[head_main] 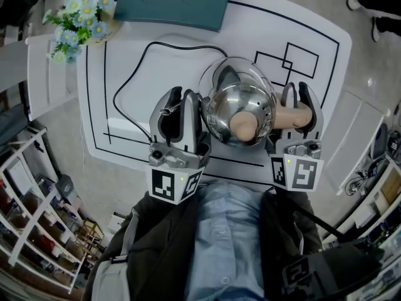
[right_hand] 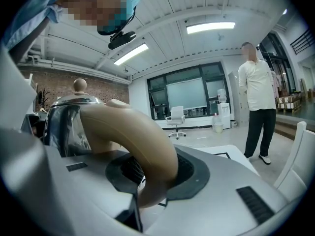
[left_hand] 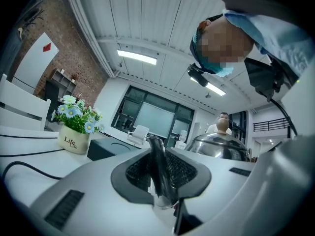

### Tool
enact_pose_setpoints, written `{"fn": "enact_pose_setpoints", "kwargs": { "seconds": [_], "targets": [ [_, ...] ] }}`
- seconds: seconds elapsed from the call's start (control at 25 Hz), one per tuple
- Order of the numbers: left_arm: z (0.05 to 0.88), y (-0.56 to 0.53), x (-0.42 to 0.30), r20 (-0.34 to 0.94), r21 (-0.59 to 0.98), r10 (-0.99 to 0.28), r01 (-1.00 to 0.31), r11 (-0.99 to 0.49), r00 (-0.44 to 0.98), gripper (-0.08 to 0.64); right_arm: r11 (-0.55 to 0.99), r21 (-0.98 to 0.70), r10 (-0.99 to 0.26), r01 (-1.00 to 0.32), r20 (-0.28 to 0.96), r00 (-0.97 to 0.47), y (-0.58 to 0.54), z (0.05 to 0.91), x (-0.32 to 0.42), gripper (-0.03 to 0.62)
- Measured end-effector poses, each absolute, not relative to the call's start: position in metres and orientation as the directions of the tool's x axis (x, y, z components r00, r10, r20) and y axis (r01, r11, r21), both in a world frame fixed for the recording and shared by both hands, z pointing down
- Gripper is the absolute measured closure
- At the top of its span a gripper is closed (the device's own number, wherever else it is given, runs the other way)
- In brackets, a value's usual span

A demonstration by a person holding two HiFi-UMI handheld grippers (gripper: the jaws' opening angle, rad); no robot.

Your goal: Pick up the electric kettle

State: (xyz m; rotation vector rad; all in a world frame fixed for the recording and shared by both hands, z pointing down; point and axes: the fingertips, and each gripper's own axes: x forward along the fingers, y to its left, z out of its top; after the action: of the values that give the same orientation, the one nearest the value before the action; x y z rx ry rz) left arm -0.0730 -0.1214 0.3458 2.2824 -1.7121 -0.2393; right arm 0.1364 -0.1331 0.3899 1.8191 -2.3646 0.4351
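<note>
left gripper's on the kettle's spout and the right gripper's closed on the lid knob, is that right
One part is off: the right gripper is closed on the kettle's tan handle, not the lid knob, which stands free on top. The right gripper view shows the handle between its jaws. The left gripper is on the spout, as you said.

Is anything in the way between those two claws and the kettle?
Nothing visible stands between them. The left gripper is clamped on the spout of the kettle, and the right gripper is clamped on its tan handle, so both touch it directly.
</note>
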Motion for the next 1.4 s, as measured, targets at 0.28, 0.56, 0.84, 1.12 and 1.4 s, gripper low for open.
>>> {"fn": "enact_pose_setpoints", "kwargs": {
  "seconds": [0.28,0.56,0.84,1.12,1.4],
  "targets": [
    [0.3468,-0.1214,-0.0731,0.035,0.313,-0.958,-0.914,-0.259,0.284,0.485,0.234,-0.14,-0.923,-0.962,0.28,-0.265,-0.1324,0.3916,0.1367,0.503],
    [0.3464,-0.1214,-0.0729,0.034,0.312,-0.958,-0.913,-0.261,0.285,0.485,0.232,-0.138,-0.924,-0.963,0.28,-0.262,-0.1324,0.3912,0.1371,0.505],
    [0.3461,-0.1215,-0.0727,0.032,0.307,-0.957,-0.914,-0.265,0.288,0.485,0.23,-0.144,-0.924,-0.962,0.276,-0.263,-0.1325,0.3912,0.1371,0.505],
    [0.345,-0.1216,-0.0727,0.035,0.304,-0.958,-0.916,-0.26,0.283,0.486,0.234,-0.141,-0.924,-0.962,0.277,-0.265,-0.1321,0.3897,0.1372,0.505],
    [0.3452,-0.1209,-0.0732,0.045,0.314,-0.959,-0.916,-0.252,0.279,0.486,0.237,-0.135,-0.923,-0.962,0.279,-0.266,-0.1317,0.3868,0.1369,0.505]
  ]
}}
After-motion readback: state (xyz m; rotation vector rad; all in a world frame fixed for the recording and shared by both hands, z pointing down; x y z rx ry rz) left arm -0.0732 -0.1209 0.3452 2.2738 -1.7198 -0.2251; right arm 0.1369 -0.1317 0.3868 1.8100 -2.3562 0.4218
